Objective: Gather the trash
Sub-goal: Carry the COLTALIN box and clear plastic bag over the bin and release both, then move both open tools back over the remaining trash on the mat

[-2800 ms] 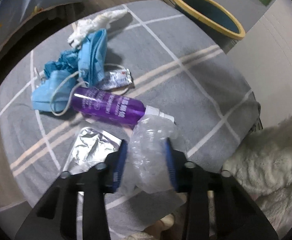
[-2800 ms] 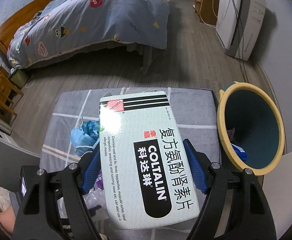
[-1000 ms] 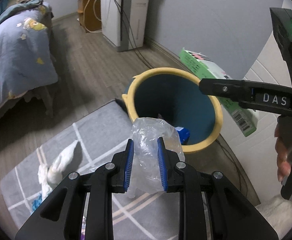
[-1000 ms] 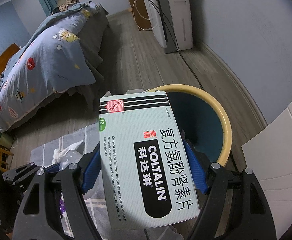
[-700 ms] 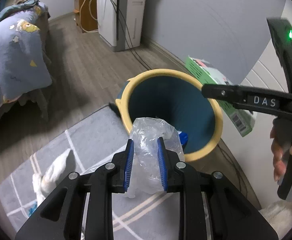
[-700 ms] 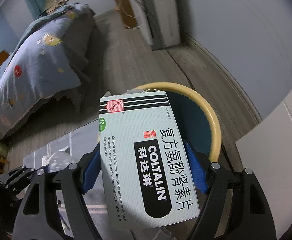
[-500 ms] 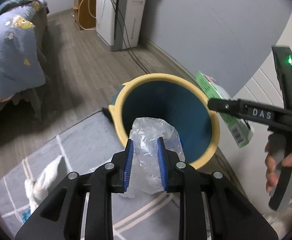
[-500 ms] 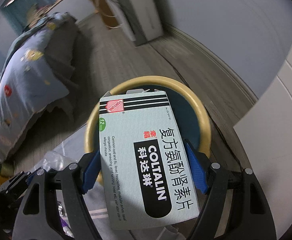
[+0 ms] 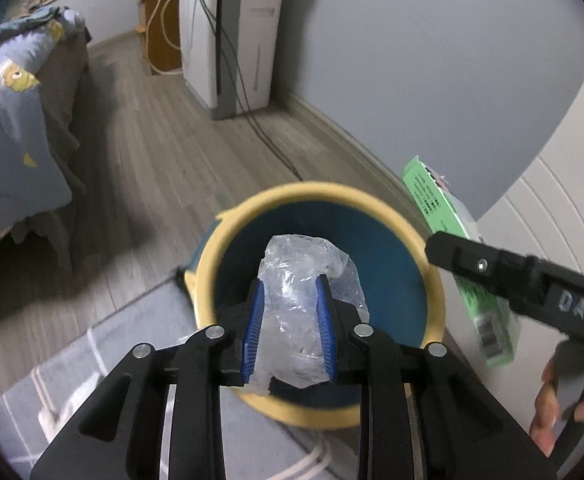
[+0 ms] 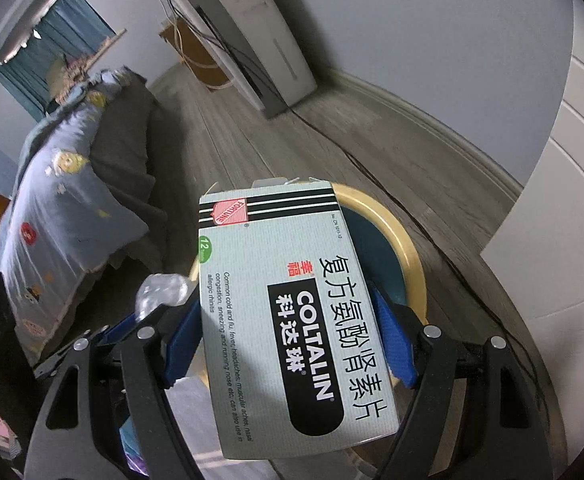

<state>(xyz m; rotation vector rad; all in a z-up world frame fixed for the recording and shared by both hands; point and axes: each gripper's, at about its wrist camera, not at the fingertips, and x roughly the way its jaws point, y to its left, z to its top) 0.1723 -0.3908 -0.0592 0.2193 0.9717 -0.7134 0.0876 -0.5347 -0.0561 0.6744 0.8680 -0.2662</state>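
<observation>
A crumpled clear plastic bag (image 9: 296, 300) sits between the blue pads of my left gripper (image 9: 289, 284), right above the mouth of the yellow-rimmed blue bin (image 9: 316, 190). The jaws are opening, and the pads still touch the bag. My right gripper (image 10: 286, 296) is shut on a pale green Coltalin medicine box (image 10: 292, 300), held over the bin's rim (image 10: 408, 252). In the left wrist view the box (image 9: 432, 196) hangs at the bin's right edge, with one of the right gripper's fingers (image 9: 492, 266) across it. The bag (image 10: 160, 290) also shows in the right wrist view.
A grey checked rug (image 9: 112, 344) lies left of the bin, with a white tissue (image 9: 72, 400) on it. A white appliance (image 9: 248, 40) with trailing cables stands by the far wall. A bed (image 9: 8, 128) fills the left. A hand (image 9: 560, 408) grips the right gripper's handle.
The left gripper lifted the bag off the rug and carried it forward to above the bin's mouth. The right gripper rolled and brought the box over the bin's rim.
</observation>
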